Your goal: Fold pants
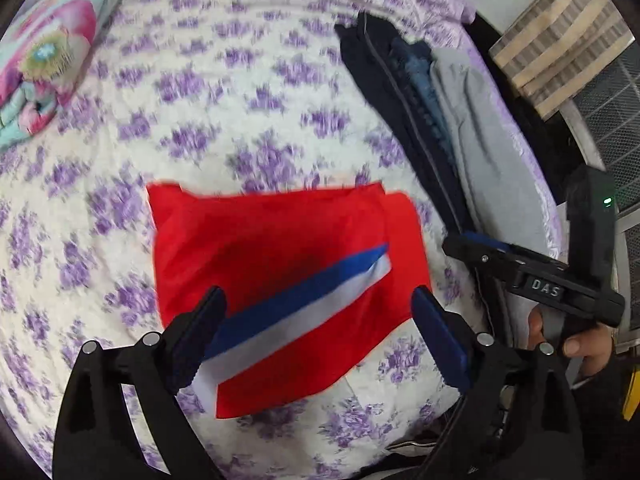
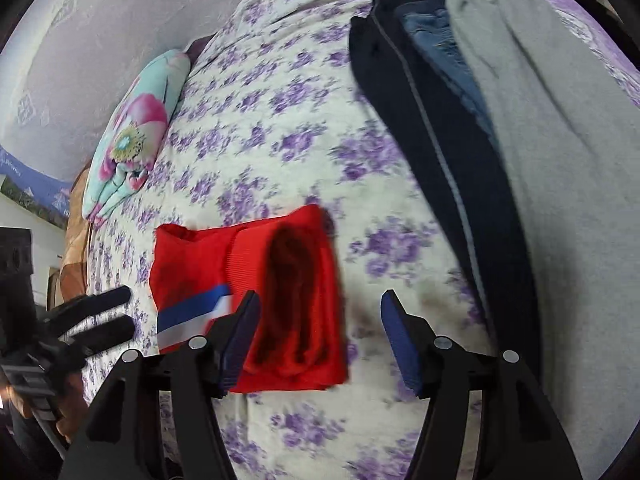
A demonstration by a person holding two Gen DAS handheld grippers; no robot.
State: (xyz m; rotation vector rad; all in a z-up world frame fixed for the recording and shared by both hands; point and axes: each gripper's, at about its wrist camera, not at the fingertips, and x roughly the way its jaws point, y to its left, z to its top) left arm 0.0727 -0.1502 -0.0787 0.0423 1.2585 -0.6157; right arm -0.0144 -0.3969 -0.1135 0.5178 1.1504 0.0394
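Observation:
Folded red pants (image 1: 280, 248) with a blue and white side stripe lie flat on the flowered bed sheet (image 1: 200, 120). My left gripper (image 1: 320, 316) hovers over their near half. It is open, with the stripe showing between its fingers and no pad pressing on cloth. In the right wrist view the same red pants (image 2: 288, 280) lie under and to the left of my right gripper (image 2: 320, 304). It is open with nothing held, and its left finger is over the pants' near edge. The left gripper (image 2: 116, 314) shows at the far left, beside the pants.
A pile of folded clothes lies along the bed's right side: a dark navy garment (image 2: 420, 140), blue jeans (image 2: 444, 40) and a grey garment (image 2: 560, 160). A flowered pillow (image 2: 132, 132) lies at the far left. A hand (image 1: 580, 344) is at the right edge.

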